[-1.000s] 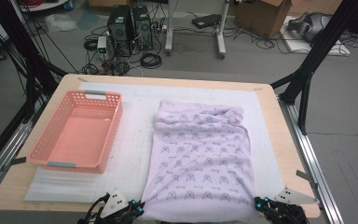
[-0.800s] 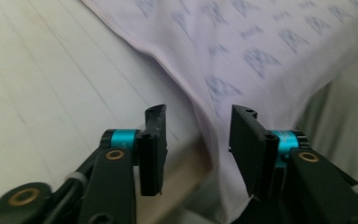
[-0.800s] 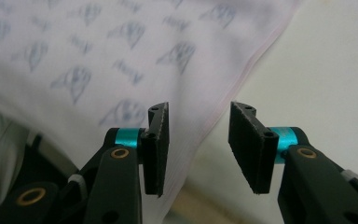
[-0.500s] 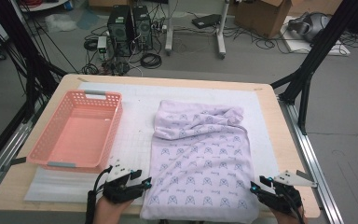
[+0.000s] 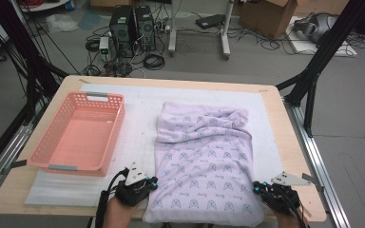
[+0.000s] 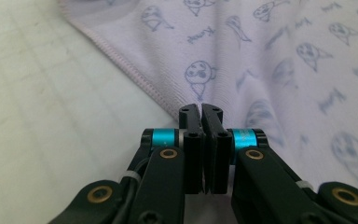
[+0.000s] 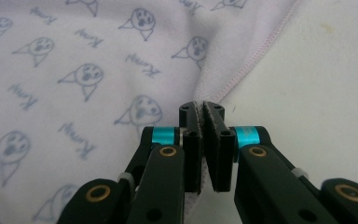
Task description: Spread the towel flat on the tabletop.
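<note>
A: Two hand-held grippers are seen at the bench's [image 5: 285, 142] near edge. How are they set?

B: The left hand-held gripper [image 5: 148, 186] is clamped on the towel's [image 5: 204, 166] hem at about 8 o'clock of the cloth; its jaws are pressed together on the edge. The right hand-held gripper [image 5: 261, 189] is closed on the hem at about 4 o'clock.

A: And the towel?

B: It is spread at the bench's middle, bunched at 12 o'clock. The basket [image 5: 78, 137] is placed at its 9 o'clock, apart.
</note>
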Demonstrator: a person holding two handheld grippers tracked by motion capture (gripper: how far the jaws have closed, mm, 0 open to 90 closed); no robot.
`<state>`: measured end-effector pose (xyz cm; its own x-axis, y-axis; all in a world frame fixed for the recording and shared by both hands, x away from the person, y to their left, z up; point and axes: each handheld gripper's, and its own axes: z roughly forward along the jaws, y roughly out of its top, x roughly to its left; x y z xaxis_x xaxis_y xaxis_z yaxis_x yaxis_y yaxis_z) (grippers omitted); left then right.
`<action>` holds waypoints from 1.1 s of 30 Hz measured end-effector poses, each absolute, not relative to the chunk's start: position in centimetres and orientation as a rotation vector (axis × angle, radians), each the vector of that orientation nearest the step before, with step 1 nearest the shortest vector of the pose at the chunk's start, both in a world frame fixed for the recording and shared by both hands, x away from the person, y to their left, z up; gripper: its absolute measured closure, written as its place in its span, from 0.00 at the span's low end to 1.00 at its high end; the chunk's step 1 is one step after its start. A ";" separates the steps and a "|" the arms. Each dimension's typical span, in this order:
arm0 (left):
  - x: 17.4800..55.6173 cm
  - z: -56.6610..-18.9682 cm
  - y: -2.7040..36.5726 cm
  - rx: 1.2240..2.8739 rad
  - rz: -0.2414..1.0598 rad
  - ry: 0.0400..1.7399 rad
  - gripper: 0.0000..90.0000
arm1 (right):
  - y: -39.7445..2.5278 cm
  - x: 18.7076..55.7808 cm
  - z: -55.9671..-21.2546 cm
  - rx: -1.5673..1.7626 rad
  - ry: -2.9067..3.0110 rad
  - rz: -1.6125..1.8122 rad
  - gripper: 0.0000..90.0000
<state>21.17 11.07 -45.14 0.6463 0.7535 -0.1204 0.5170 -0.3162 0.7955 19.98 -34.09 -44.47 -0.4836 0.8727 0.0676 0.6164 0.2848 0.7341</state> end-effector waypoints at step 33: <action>23.8 -45.4 11.6 1.893 0.296 1.081 0.57 | -34.1 20.4 -44.4 1.369 2.165 1.013 0.70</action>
<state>23.78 11.64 -45.42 0.5874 0.7807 -0.2132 0.5631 -0.2051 0.8005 20.35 -34.15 -44.44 -0.4504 0.8911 0.0552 0.6132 0.2638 0.7446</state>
